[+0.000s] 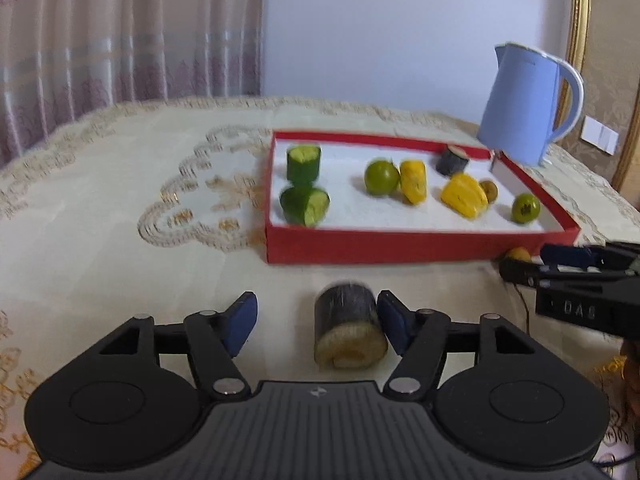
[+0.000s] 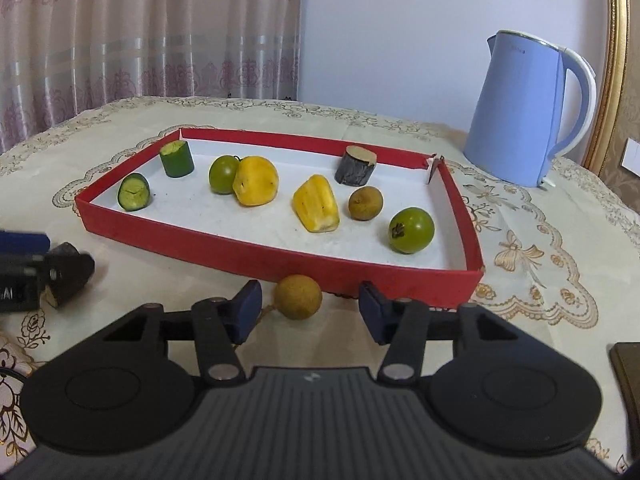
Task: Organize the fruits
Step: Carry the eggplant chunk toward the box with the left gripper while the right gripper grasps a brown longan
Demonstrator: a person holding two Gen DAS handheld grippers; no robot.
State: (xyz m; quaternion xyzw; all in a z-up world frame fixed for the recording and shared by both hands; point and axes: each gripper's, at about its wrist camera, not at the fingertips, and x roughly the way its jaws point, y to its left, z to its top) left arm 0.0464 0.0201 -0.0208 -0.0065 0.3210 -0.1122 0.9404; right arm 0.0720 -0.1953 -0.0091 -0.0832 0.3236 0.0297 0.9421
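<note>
A dark-skinned cylinder piece [image 1: 348, 328] with a pale cut end lies on the tablecloth between the fingers of my left gripper [image 1: 317, 312]. It sits against the right pad, with a wide gap to the left pad, so the jaws stand open. A round brown fruit [image 2: 298, 296] rests against the red tray's front wall [image 2: 240, 248], inside my open right gripper [image 2: 310, 300] and nearer its left pad, neither pad pressing it. The tray holds two cucumber pieces [image 2: 176, 160], two green fruits [image 2: 412, 230], two yellow pieces [image 2: 256, 180], a dark stump [image 2: 356, 166] and a brown fruit [image 2: 366, 203].
A blue kettle [image 2: 524, 112] stands behind the tray's right corner. The table wears a cream embroidered cloth [image 2: 520, 256], with curtains and a wall behind it. A dark flat object [image 2: 628, 376] lies at the right edge. Each gripper shows at the side of the other's view.
</note>
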